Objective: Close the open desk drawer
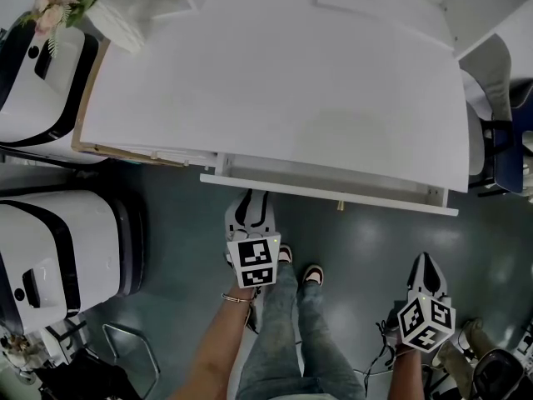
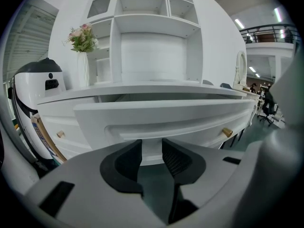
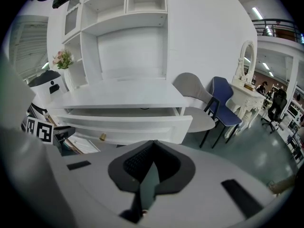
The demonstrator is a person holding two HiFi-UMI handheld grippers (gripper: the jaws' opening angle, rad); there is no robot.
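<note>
Head view: my left gripper [image 1: 251,200], jaws slightly apart and empty, sits just before the open drawer [image 1: 333,193]; my right gripper [image 1: 425,263], closed on nothing, hangs farther back.

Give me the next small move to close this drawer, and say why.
Probably ease the left hand-held gripper forward against the drawer front: the drawer stands pulled out from the desk, and the gripper's slightly parted jaws sit close in front of it.
</note>
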